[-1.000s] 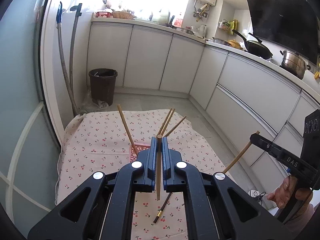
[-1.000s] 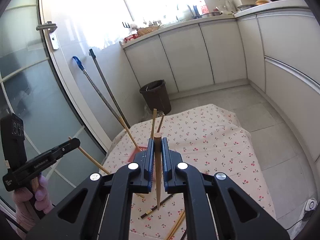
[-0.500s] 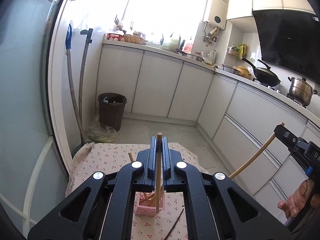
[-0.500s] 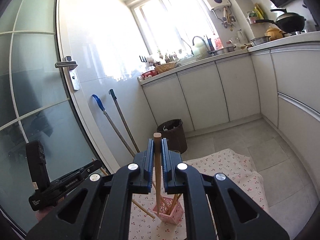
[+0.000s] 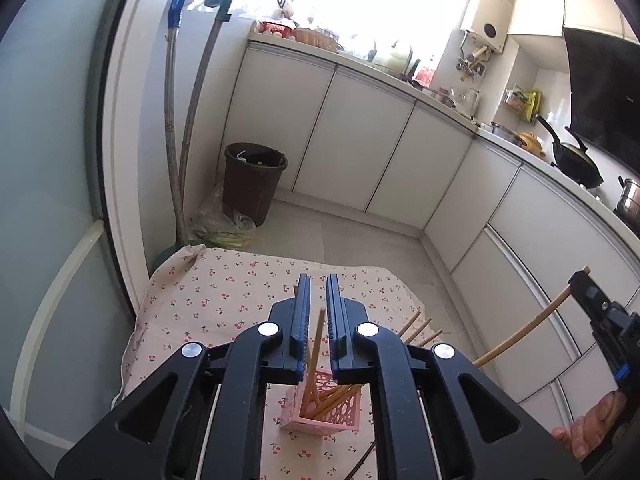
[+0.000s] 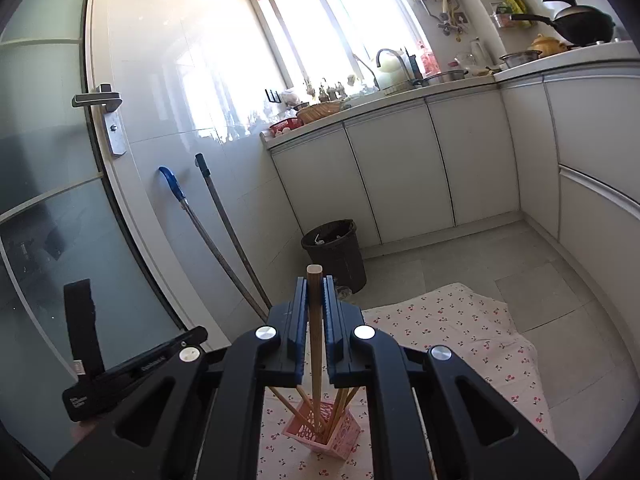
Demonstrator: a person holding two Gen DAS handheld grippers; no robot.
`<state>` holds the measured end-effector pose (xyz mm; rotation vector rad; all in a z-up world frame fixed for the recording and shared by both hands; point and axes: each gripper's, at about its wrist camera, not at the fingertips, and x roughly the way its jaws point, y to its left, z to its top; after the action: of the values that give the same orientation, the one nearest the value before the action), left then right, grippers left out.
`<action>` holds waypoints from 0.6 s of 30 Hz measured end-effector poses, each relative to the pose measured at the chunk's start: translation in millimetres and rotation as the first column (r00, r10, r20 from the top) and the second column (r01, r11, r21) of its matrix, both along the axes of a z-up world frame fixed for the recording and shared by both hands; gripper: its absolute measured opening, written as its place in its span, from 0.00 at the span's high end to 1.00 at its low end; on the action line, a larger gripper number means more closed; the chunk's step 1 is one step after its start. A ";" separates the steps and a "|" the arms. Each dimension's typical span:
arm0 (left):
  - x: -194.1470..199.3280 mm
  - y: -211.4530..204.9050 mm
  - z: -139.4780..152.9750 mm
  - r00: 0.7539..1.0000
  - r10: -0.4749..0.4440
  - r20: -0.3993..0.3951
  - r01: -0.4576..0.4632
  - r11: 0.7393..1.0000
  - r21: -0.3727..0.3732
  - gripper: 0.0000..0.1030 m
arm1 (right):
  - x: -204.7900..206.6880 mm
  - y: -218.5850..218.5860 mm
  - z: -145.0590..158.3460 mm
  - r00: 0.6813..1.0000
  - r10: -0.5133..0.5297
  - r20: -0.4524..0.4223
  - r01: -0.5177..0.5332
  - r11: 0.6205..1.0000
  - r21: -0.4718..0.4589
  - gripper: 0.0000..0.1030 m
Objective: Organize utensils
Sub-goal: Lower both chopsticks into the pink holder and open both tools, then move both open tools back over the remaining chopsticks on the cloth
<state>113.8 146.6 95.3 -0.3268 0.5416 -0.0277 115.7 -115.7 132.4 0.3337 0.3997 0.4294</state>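
While my left gripper [image 5: 318, 320] hangs open above the pink holder [image 5: 320, 412], my right gripper [image 6: 315, 312] clamps a chopstick [image 6: 315, 340]. I should keep it upright, centre its tip over the holder, then release low.

Daylight floods in through the window [image 6: 332, 36]; we see it blown out to white in both views. Glare sheets across the wall tiles [image 6: 192, 80] beside it. The cabinets [image 5: 352, 140] are evenly lit, shadows soft. The floor cloth [image 5: 224, 296] is clear, cherries sharp. We note strong fisheye bending: door frame [image 5: 120, 160] and counter edges curve, corners go black. Nearby black gripper bodies are dark but crisp. No motion blur.
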 end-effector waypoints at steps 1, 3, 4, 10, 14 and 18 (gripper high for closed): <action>-4.4 1.7 3.1 1.000 0.008 0.012 -0.008 1.000 -0.004 0.90 | 1.7 0.7 -1.3 1.000 -0.001 -0.005 0.001 1.000 0.000 0.93; -9.1 1.9 7.5 1.000 0.017 0.023 -0.017 1.000 -0.001 0.88 | 4.5 3.9 -4.7 1.000 -0.004 -0.013 0.004 1.000 -0.009 0.93; -11.1 1.2 8.7 0.999 0.019 0.026 -0.019 1.000 0.000 0.87 | 5.7 6.3 -6.6 1.000 -0.006 -0.018 0.006 1.000 -0.012 0.93; -3.9 -5.7 3.2 1.000 -0.001 0.004 0.001 1.000 -0.003 0.85 | 18.6 21.6 -20.8 0.999 -0.014 -0.048 0.013 1.000 -0.014 0.93; 2.2 -10.4 -4.3 1.000 -0.020 -0.023 0.020 1.000 -0.001 0.84 | 31.4 37.2 -43.3 0.995 0.017 -0.100 -0.020 1.000 -0.022 0.91; 4.1 -18.6 -11.0 0.997 -0.049 -0.052 0.050 0.999 0.018 0.83 | 28.3 47.9 -54.0 0.993 0.026 -0.119 -0.036 0.996 -0.086 0.91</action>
<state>117.9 128.0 84.3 -0.2957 0.6006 -0.0618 144.0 -67.8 78.4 0.2681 0.5376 0.4221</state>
